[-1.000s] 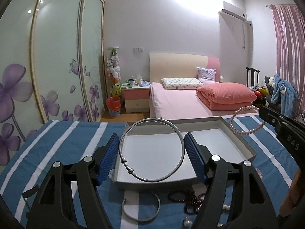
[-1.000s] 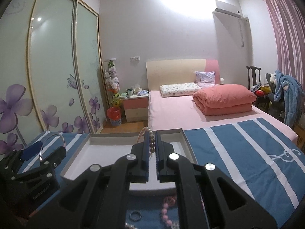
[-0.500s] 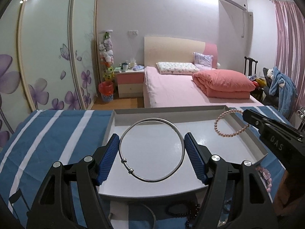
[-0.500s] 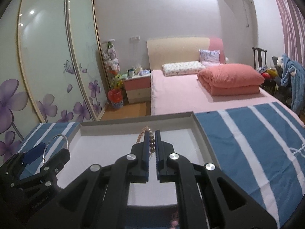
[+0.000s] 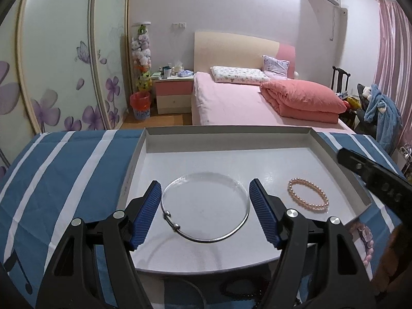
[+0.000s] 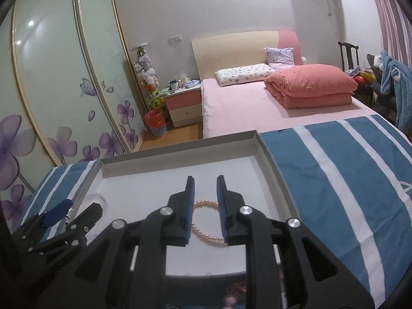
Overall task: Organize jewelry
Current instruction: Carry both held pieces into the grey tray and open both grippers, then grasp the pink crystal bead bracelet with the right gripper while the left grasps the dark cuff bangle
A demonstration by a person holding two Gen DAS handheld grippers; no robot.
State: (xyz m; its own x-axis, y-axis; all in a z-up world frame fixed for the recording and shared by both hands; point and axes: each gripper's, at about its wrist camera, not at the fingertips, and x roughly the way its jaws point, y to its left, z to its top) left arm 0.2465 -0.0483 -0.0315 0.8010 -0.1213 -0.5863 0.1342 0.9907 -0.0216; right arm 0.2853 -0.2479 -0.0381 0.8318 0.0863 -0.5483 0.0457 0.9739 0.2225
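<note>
A white shallow tray [image 5: 278,164] lies on the blue striped cloth. A silver bangle [image 5: 206,238] with two small beads sits between the blue pads of my left gripper [image 5: 205,200], low over the tray floor; the jaws stand as wide as the bangle. A pink pearl bracelet [image 5: 308,196] lies flat in the tray to its right. In the right wrist view my right gripper [image 6: 205,202] is open above the pearl bracelet [image 6: 206,238], which lies on the tray [image 6: 154,188] between and below the pads. The left gripper's fingers [image 6: 55,213] show at the left.
More jewelry lies on the cloth in front of the tray: dark bead bracelets [image 5: 239,292], a pink bead bracelet [image 5: 367,239] and part of a silver ring shape [image 5: 190,287]. The blue striped cloth [image 5: 64,170] spreads to both sides. A bed and wardrobe stand beyond.
Both grippers came down over the tray. My right gripper opened and let go of the pearl bracelet, which now lies in the tray. The bangle is lower, near the tray floor.
</note>
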